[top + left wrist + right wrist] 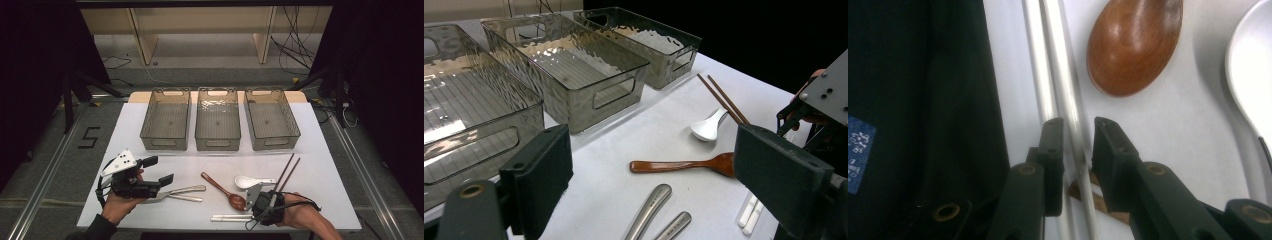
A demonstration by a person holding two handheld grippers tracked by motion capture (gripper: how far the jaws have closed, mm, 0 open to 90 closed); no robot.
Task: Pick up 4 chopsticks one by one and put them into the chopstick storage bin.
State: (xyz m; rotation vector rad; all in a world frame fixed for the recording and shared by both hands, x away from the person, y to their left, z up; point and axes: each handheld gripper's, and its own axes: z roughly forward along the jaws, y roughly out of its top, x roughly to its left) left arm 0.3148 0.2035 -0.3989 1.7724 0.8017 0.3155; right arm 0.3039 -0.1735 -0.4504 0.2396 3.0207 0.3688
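While the right gripper (1078, 125) straddles 2 white chopsticks (1060, 75) unclamped, left gripper (649, 185) wide apart, 3 bins (217, 120)

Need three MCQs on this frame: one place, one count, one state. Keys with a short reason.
1. Where do the white chopsticks lie?
A in a container
B on the table's near edge, at the right claw
C under the left claw

2. How many bins are there?
A two
B three
C four

3. The bins are:
A empty
B full
C stacked

Key:
B, the right gripper view shows a stick between the jaws.
B, three stand in a row.
A, their bare floors show.
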